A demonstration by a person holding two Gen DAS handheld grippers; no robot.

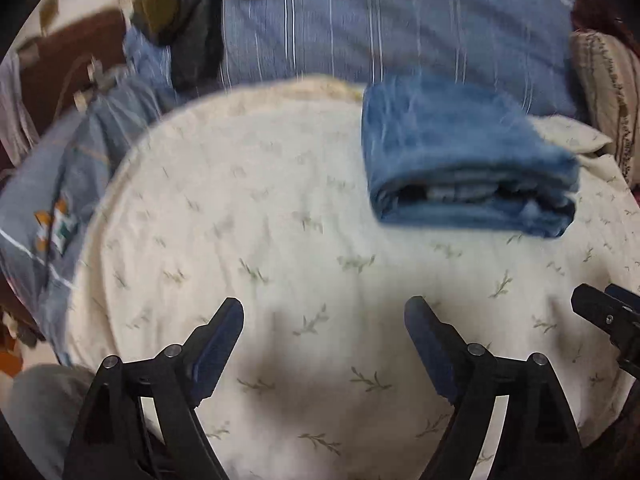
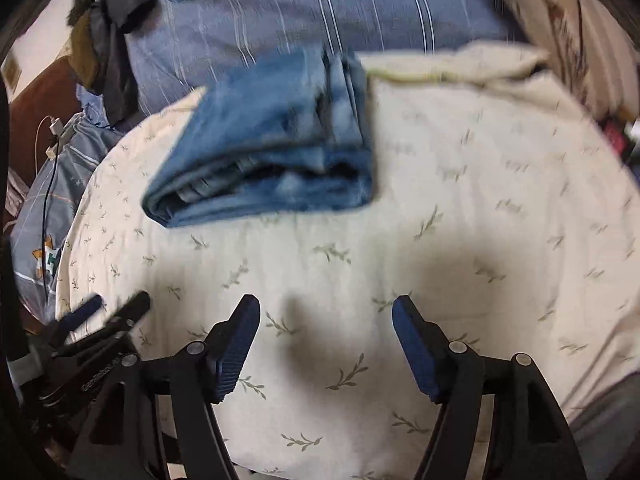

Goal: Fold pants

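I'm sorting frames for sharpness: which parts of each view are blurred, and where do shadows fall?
Left wrist view: folded jeans and striped bedding streak with motion blur; left hand-held gripper stays sharp, its shadow on the cream sheet. Right wrist view: same blur; right hand-held gripper sharp, shadow beneath; fisheye bends edges.

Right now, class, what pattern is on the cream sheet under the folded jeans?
Small green leafy sprigs on the cream sheet; clearest in the right wrist view.

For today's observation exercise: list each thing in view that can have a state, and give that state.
jeans: folded into a compact bundle, lying on the cream sheet, untouched.
cream sheet: spread flat, slightly wrinkled.
left gripper: open, empty, clear of the jeans.
right gripper: open, empty, clear of the jeans.
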